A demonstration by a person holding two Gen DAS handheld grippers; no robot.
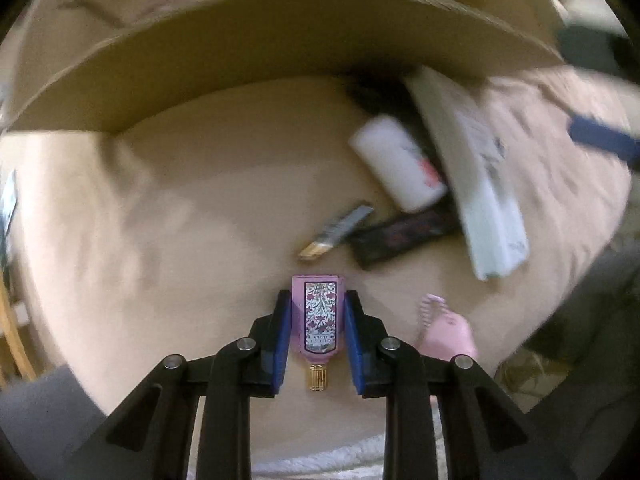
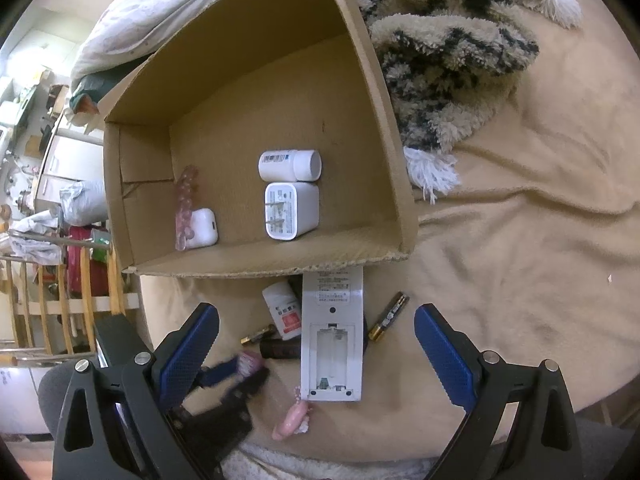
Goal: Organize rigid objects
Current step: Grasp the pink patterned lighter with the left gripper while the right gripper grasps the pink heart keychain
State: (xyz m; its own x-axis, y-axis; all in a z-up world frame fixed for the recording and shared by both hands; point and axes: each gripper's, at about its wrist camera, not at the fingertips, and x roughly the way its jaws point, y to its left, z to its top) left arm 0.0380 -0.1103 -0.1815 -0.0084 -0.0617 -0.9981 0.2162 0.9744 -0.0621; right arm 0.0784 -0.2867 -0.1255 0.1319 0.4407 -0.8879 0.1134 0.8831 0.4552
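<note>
My left gripper (image 1: 318, 308) is shut on a pink perfume bottle (image 1: 318, 316) with a gold cap, held above the beige blanket in front of the cardboard box (image 1: 280, 40). It also shows blurred in the right wrist view (image 2: 240, 368). My right gripper (image 2: 316, 340) is open and empty, hovering over a white remote (image 2: 332, 336) that lies back up with its battery bay open. Beside the remote lie a white bottle (image 2: 282, 312), two batteries (image 2: 388, 316) (image 2: 258, 336) and a dark tube (image 2: 280, 349). The box (image 2: 392, 152) holds a white charger (image 2: 290, 210), a white bottle (image 2: 290, 165), an earbud case (image 2: 204, 227) and a pink bead string (image 2: 185, 208).
A pink object (image 2: 292, 420) lies on the blanket near the remote's lower end. A shaggy black-and-cream throw (image 2: 448, 60) lies right of the box. A wooden rail (image 2: 60, 300) and room clutter stand at the left beyond the bed's edge.
</note>
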